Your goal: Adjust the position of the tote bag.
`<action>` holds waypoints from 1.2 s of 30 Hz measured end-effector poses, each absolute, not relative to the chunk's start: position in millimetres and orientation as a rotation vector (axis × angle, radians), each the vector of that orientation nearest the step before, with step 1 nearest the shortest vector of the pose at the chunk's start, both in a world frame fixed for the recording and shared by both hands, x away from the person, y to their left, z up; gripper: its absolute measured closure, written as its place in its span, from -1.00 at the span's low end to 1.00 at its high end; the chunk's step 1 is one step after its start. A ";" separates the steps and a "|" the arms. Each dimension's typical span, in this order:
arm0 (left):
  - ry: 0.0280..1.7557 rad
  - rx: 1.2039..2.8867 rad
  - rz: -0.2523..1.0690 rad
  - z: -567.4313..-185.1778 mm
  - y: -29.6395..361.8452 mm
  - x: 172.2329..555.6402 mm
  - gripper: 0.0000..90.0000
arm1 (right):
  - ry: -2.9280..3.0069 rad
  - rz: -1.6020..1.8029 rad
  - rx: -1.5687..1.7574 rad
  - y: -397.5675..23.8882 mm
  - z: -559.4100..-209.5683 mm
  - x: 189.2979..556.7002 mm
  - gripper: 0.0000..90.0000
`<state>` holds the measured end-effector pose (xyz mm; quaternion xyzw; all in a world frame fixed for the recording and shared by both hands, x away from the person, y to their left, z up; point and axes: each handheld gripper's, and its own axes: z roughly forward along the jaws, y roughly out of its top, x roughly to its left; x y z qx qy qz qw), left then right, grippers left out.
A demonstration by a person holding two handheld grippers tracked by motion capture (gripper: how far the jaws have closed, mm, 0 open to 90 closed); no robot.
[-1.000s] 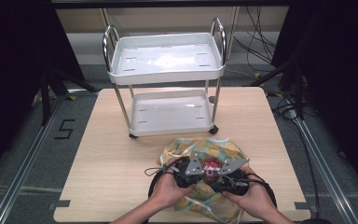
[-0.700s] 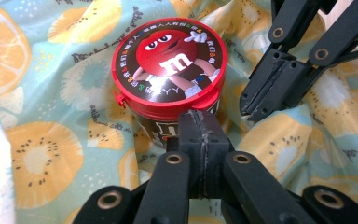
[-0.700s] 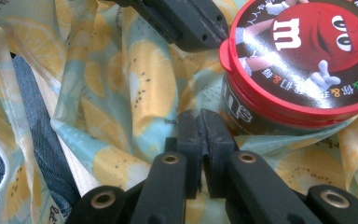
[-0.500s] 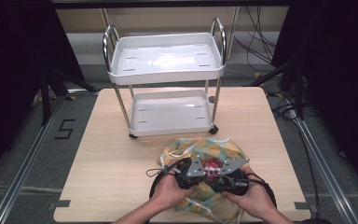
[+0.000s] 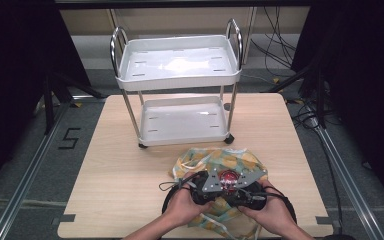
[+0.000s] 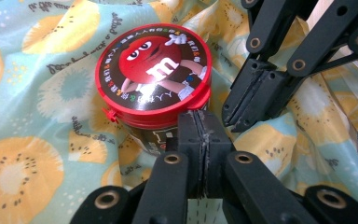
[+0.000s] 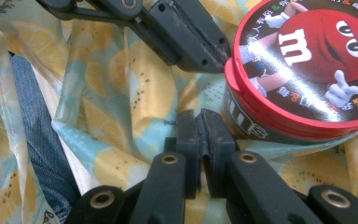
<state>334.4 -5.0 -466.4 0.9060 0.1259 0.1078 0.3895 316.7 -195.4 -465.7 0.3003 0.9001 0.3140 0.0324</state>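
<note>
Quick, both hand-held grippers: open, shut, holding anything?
Left hand-held gripper: shut, apparently pinching the fruit-print bag.
Right hand-held gripper: shut, apparently on the same bag beside the candy tub.

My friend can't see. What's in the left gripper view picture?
A round tin with a red lid sits in a fruit-print bag. The left gripper, shut, pinches the cloth in front of it, and the right gripper is close beside.

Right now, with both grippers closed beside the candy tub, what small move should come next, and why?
Probably lift the bag's edge off the candy tub: the left gripper and right gripper seem closed on the fruit-print bag around it.
</note>
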 end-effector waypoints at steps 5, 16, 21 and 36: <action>0.312 2.298 0.277 -467.6 -6.0 333.8 0.94 | 2.775 0.957 0.945 -195.9 -465.7 315.7 0.90; 0.294 2.297 0.272 -470.0 -9.2 331.8 0.92 | 2.753 0.996 0.900 -196.4 -468.8 316.0 0.84; 0.289 2.304 0.285 -469.9 -9.3 332.3 0.92 | 2.769 0.964 0.914 -197.5 -466.8 315.3 0.83; 0.347 2.254 0.297 -456.3 11.3 322.0 0.79 | 2.705 1.038 0.974 -204.9 -466.2 312.5 0.41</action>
